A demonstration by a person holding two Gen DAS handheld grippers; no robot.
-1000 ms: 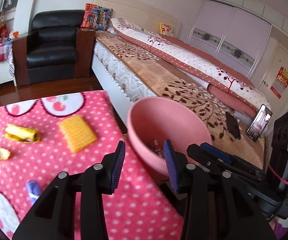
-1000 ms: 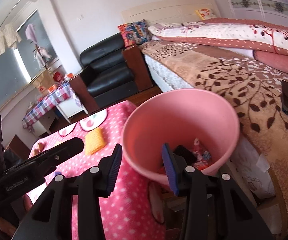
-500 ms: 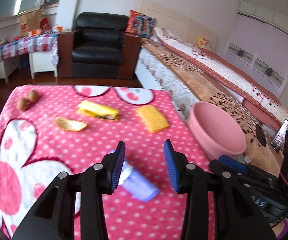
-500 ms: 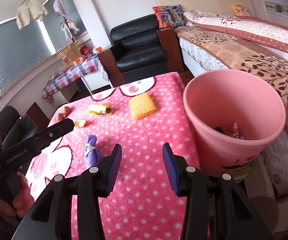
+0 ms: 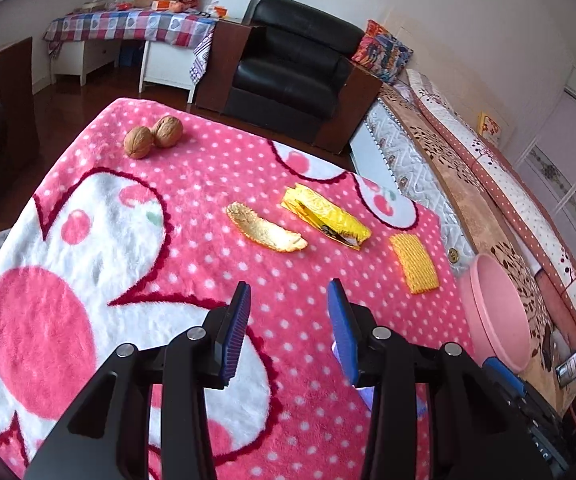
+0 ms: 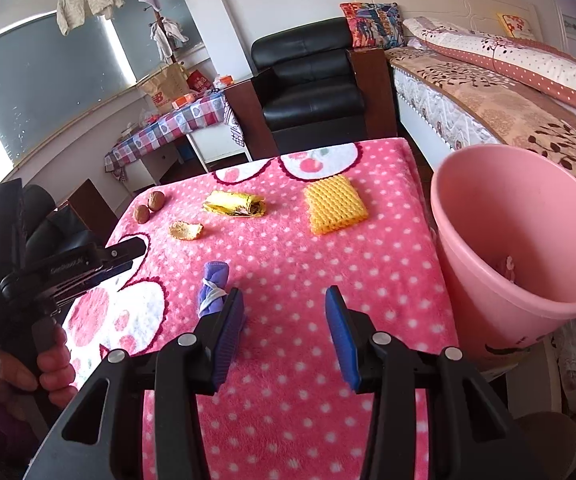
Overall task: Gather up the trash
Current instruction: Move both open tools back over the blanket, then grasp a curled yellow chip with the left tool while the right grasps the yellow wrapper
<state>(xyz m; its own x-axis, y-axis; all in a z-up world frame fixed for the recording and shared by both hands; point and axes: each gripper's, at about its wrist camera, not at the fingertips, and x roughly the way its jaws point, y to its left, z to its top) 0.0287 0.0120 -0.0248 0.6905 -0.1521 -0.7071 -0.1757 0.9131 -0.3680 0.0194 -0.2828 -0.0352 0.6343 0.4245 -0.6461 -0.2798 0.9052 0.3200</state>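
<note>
Pink dotted blanket: walnuts, wrappers, foam net, purple roll.

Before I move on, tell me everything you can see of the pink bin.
The pink bin looks like smooth, matte plastic, round and tapering downward, with a rolled rim. It stands upright and open at the right edge of the pink dotted blanket, between it and the bed. A little trash lies at the bottom, only partly visible. A dark mark shows low on its outer wall. Neither claw touches it.

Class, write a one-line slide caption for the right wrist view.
Open right hand-held gripper above pink blanket, purple wad beside its finger, pink bin at the edge.
</note>
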